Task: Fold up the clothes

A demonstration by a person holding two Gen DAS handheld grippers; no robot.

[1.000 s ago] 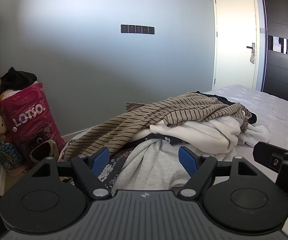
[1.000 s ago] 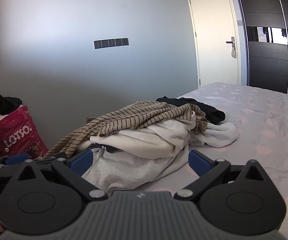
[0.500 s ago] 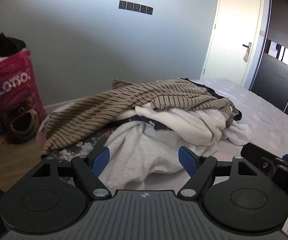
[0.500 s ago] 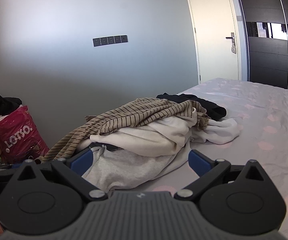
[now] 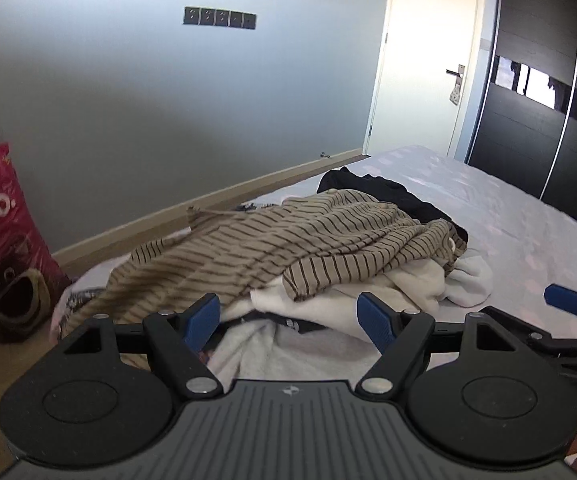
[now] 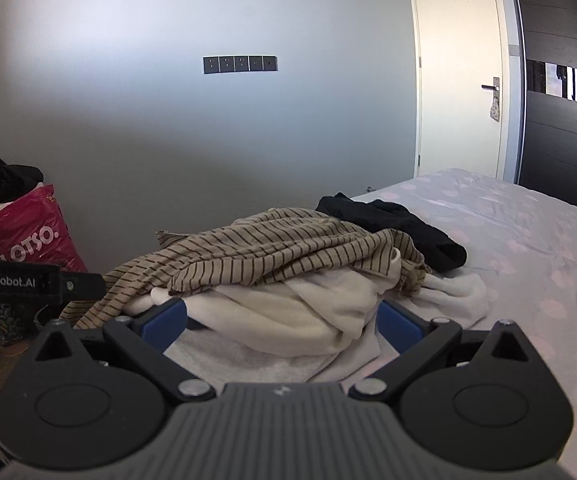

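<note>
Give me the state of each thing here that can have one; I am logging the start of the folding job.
Left tongs: open, empty.
Right tongs: open, empty.
Striped shirt: crumpled, unfolded, on top of the pile.
Cream garment: bunched, under the striped shirt.
Grey garment: unfolded, at the bottom.
Black garment: crumpled, behind the pile.
Door: shut.
Pink bag: stuffed full, open.

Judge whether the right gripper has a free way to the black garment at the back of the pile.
Probably not straight on: the right gripper, open, faces the striped top and cream garment, heaped before the black garment.
</note>
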